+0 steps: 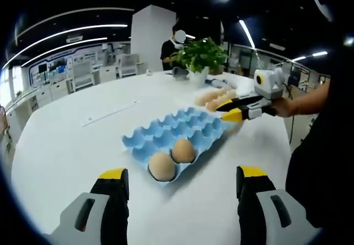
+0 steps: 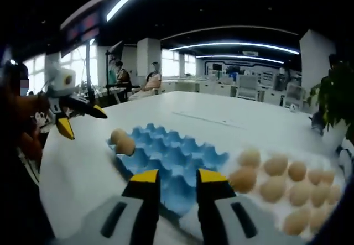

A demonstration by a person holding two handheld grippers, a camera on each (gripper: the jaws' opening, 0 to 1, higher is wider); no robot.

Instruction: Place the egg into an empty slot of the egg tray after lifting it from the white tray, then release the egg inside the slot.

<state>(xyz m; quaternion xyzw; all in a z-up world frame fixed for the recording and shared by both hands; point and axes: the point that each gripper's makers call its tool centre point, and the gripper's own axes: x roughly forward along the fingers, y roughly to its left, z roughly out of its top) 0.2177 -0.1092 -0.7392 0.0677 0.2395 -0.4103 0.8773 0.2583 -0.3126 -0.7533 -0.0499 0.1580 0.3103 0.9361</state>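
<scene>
The blue egg tray (image 1: 182,128) lies on the white table with two brown eggs (image 1: 171,159) in the slots at the end nearest my left gripper (image 1: 182,177). That gripper is open wide and empty, short of the tray. My right gripper (image 2: 178,180) hovers at the tray's (image 2: 177,159) other end, by the loose eggs (image 2: 274,185), its jaws a little apart with nothing between them. The loose eggs lie on the white tray (image 2: 287,205). The right gripper (image 1: 229,112) also reaches in from the right, and the left gripper (image 2: 83,123) shows at the left, spread open.
A potted plant (image 1: 202,54) stands at the far side of the table, behind the loose eggs (image 1: 215,97). A person's arm (image 1: 310,101) holds the right gripper. People sit at desks in the background. Most tray slots (image 2: 191,151) hold nothing.
</scene>
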